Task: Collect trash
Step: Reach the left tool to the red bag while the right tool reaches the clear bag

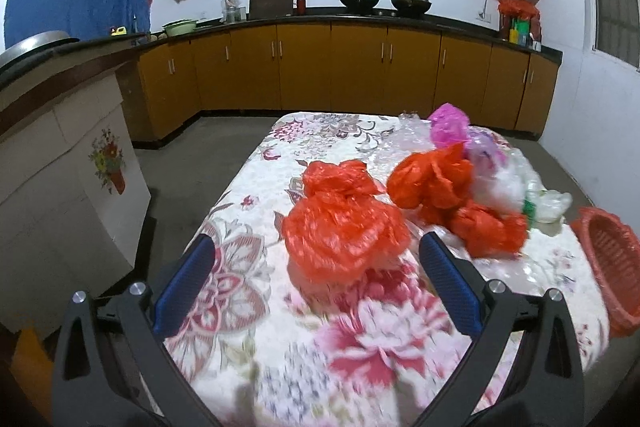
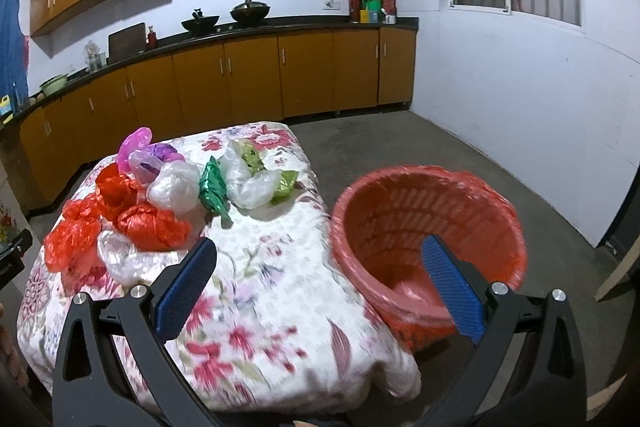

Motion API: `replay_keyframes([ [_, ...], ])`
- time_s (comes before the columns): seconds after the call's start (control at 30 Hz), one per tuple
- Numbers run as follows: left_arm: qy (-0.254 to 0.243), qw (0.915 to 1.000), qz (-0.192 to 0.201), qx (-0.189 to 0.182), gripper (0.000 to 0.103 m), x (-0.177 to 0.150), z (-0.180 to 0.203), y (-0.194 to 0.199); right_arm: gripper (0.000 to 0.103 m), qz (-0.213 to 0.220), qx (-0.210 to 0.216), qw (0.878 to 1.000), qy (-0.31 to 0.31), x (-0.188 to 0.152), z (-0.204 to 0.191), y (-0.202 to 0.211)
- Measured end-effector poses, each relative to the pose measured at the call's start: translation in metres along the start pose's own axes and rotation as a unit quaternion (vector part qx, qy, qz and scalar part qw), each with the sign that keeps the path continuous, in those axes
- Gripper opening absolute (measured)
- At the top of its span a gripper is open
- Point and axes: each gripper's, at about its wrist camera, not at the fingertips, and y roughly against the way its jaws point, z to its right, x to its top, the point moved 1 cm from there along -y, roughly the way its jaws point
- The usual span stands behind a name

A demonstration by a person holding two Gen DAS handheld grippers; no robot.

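Jaws of both grippers gape above the bag-strewn table (image 1: 248,367).

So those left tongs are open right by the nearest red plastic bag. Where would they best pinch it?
Probably the puffed-up top of the nearest red bag, coming straight ahead and down. It is a loose crumpled heap lying nearly between the open left tongs, with bare tablecloth on its near side, so any raised fold should gather easily. Pinching the crest avoids snagging the cloth.

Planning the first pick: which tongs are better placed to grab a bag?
Left. The left tongs are open with the nearest red plastic bag between their fingers. The right tongs face the red basket, the bags off to their left.
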Motion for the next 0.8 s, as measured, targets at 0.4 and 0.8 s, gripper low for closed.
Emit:
replay_keyframes([
  [0.4, -0.018, 0.9975, -0.068, -0.008, 0.097, 0.009, 0.010, -0.095, 0.101, -0.018, 0.016, 0.999, 0.025, 0.022, -0.031, -0.084],
  [0.8, -0.019, 0.9936, -0.107, -0.029, 0.066, -0.007, 0.002, -0.129, 0.091, -0.053, 0.057, 0.996, 0.040, 0.040, -0.055, -0.160],
])
